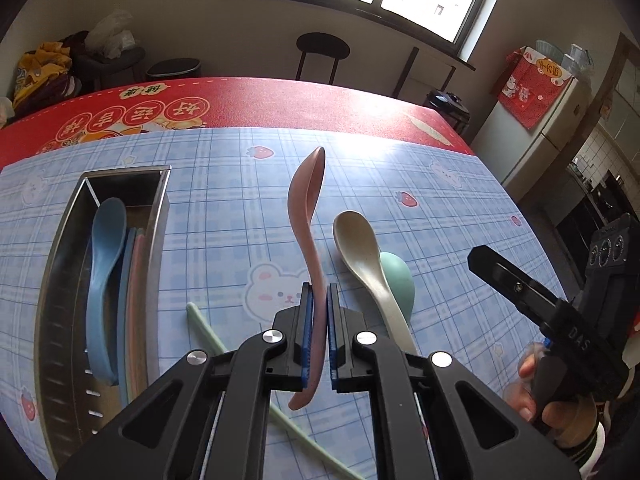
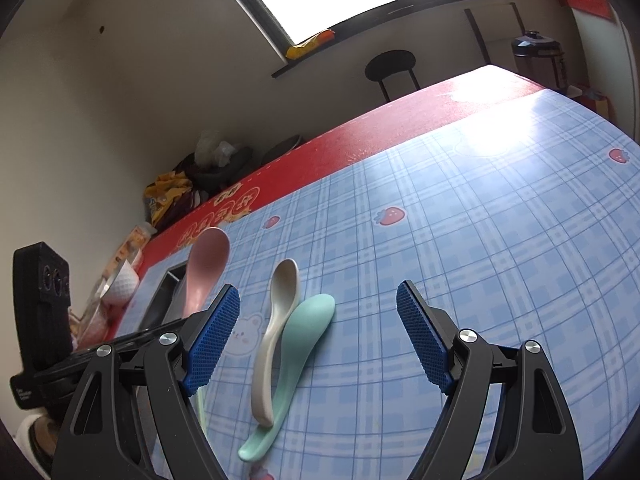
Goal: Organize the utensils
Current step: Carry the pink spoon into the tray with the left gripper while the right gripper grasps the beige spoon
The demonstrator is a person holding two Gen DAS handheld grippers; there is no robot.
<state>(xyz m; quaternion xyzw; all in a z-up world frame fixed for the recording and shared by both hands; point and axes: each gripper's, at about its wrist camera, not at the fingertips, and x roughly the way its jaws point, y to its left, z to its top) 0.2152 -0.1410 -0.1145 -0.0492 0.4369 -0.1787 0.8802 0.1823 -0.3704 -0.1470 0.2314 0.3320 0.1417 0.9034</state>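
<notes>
My left gripper (image 1: pixel 319 300) is shut on the handle of a pink spoon (image 1: pixel 307 216) and holds it above the table, bowl pointing away; the spoon also shows in the right wrist view (image 2: pixel 204 268). A metal utensil box (image 1: pixel 60 280) lies to the left, holding a blue spoon (image 1: pixel 105 256) and blue and pink chopsticks. A cream spoon (image 1: pixel 366 264) lies across a teal spoon (image 1: pixel 398 280) on the blue checked cloth, also in the right wrist view (image 2: pixel 276 320) (image 2: pixel 300 344). My right gripper (image 2: pixel 318 336) is open and empty, just above these two spoons.
Green chopsticks (image 1: pixel 208 332) lie on the cloth under my left gripper. A red mat (image 1: pixel 280 100) covers the table's far part. A white cup (image 2: pixel 122 284) and jars stand near the table's left edge. A stool (image 1: pixel 322 50) and a fridge (image 1: pixel 540 136) stand beyond.
</notes>
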